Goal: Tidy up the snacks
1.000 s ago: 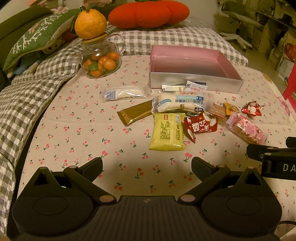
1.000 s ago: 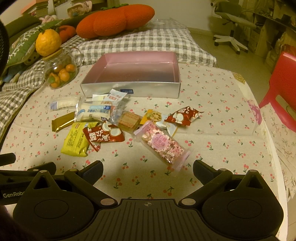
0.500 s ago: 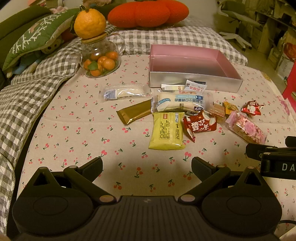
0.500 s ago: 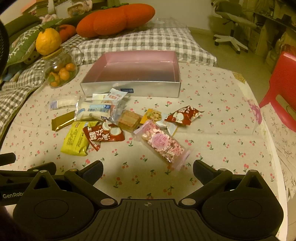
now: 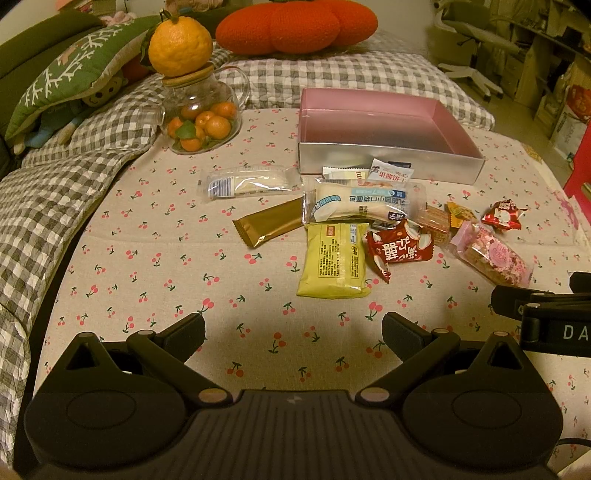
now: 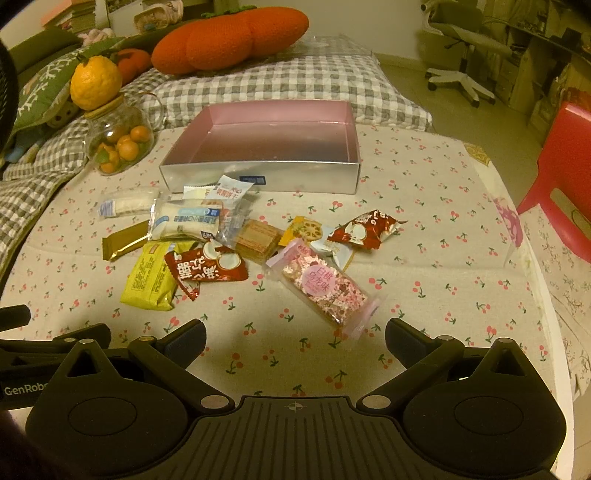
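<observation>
Several wrapped snacks lie loose on the cherry-print cloth [image 5: 155,273] in front of an empty pink-lined silver box [image 5: 388,162], also in the right wrist view [image 6: 258,173]. They include a yellow pack [image 5: 334,264], a gold bar [image 5: 267,226], a white bread pack [image 5: 362,205], a red pack [image 5: 400,245] and a pink pack [image 6: 323,286]. My left gripper [image 5: 293,330] is open and empty, short of the yellow pack. My right gripper [image 6: 295,332] is open and empty, just short of the pink pack.
A glass jar of small oranges [image 5: 201,118] with a big orange on its lid stands at the back left. Checked bedding and cushions [image 5: 295,22] lie behind. A red stool [image 6: 557,184] stands off the right edge.
Both views have shifted very slightly; the snacks and box lie as before. Both grippers stay open.
</observation>
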### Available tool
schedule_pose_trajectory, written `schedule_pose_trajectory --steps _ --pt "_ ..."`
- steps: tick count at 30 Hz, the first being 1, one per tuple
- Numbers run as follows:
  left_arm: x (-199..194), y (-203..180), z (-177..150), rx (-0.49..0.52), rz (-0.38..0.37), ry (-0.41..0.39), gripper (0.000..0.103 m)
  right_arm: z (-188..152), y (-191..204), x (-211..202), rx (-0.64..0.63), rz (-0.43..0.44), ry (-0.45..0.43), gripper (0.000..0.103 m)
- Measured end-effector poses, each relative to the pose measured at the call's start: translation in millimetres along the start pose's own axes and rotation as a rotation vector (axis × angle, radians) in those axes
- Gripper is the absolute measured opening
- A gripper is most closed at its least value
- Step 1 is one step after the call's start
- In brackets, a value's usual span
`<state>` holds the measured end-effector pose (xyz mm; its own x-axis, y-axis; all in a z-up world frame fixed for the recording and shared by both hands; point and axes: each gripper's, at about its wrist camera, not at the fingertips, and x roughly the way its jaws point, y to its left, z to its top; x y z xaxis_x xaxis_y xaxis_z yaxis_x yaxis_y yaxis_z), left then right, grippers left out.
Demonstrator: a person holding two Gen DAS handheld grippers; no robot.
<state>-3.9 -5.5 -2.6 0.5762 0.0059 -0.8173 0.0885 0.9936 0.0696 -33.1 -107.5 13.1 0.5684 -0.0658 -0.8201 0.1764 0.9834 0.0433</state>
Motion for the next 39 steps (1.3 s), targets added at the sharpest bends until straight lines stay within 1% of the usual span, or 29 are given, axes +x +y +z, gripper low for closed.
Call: schedule_pose_trajectory --steps 19,22,25,28,30,32,34,36,39 --pt "0.5 3.2 -1.1 -0.003 0.000 0.005 0.102 0.7 0.7 -0.1 0.000 -0.002 0.001 0.103" --pt "1.4 4.0 0.8 -0.005 -0.010 0.011 0.102 1.5 -0.4 0.5 0.001 -0.004 0.004 0.103" --pt "3.5 5.4 3.8 -0.003 -0.021 0.017 0.102 5.5 -4.7 1.6 -0.001 -0.008 -0.003 0.103" --pt "4.2 6.3 7.1 0.007 -0.026 0.005 0.102 12.3 -10.1 1.6 0.002 0.002 -0.018 0.103" --pt "3.8 7.9 9.0 0.010 -0.038 -0.010 0.102 17.4 -13.4 1.3 -0.004 0.015 -0.026 0.103" --pt "3.3 10.1 10.2 0.015 -0.056 -0.041 0.102 23.4 -17.2 0.7 -0.004 0.036 -0.037 0.103" --pt "3.0 10.4 11.5 0.045 -0.060 -0.078 0.102 28.6 -22.9 0.8 -0.002 0.075 -0.037 0.103" --pt "5.7 8.8 15.6 0.092 -0.061 -0.073 0.102 34.4 -29.1 3.4 0.005 0.120 -0.026 0.103" --pt "11.2 10.7 21.5 0.125 -0.122 -0.045 0.102 41.3 -37.5 8.8 0.002 0.186 -0.008 0.103"
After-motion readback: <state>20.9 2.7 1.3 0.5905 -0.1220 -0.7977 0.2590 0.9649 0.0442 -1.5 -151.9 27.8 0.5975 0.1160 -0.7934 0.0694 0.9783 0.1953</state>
